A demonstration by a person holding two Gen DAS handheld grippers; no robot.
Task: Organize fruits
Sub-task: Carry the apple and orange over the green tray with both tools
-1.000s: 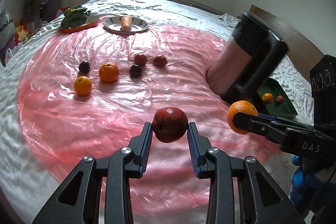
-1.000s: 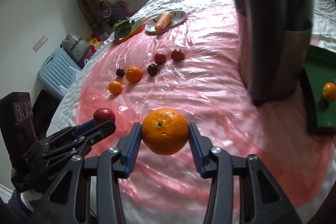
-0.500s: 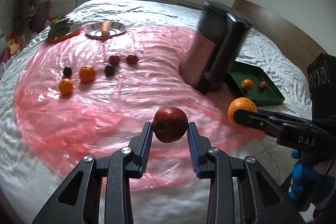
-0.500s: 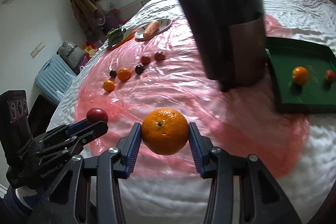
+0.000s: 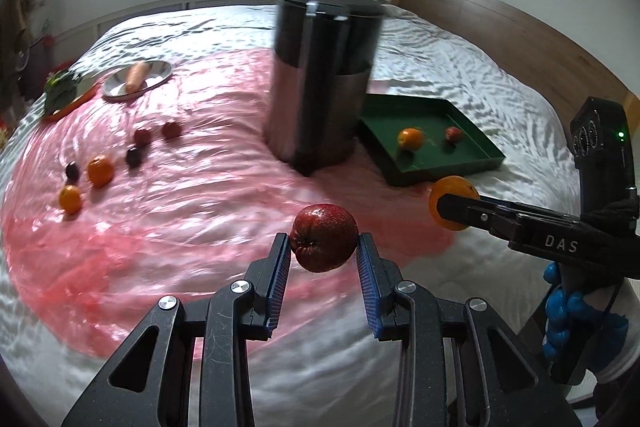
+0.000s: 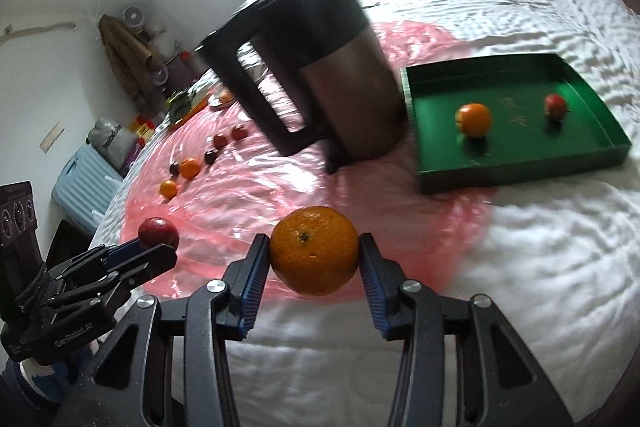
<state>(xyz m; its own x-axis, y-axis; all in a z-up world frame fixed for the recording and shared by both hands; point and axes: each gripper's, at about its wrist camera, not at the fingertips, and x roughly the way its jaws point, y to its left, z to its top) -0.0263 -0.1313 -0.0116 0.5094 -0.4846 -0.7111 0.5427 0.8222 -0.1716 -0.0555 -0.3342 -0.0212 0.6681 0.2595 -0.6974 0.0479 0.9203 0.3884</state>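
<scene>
My left gripper [image 5: 323,254] is shut on a red apple [image 5: 323,243] and holds it above the pink sheet. My right gripper [image 6: 314,263] is shut on an orange [image 6: 314,250], also held in the air; it shows in the left wrist view [image 5: 452,201] to the right of the apple. A green tray [image 5: 472,163] [image 6: 520,163] lies on the bed beyond, right of a dark bin. It holds one orange [image 6: 474,119] and one small red fruit [image 6: 555,105]. Several oranges and dark fruits [image 5: 100,169] lie on the sheet at the left.
A tall dark metal bin [image 5: 320,83] [image 6: 320,67] stands on the pink plastic sheet [image 5: 180,211] between the loose fruit and the tray. A plate with a carrot [image 5: 136,79] and a plate with greens [image 5: 64,93] sit far left. A wooden headboard [image 5: 500,39] runs behind.
Both grippers, still holding their fruit, have swung to the right. The bin and green tray have come further into both views and the loose fruit has slid left.
</scene>
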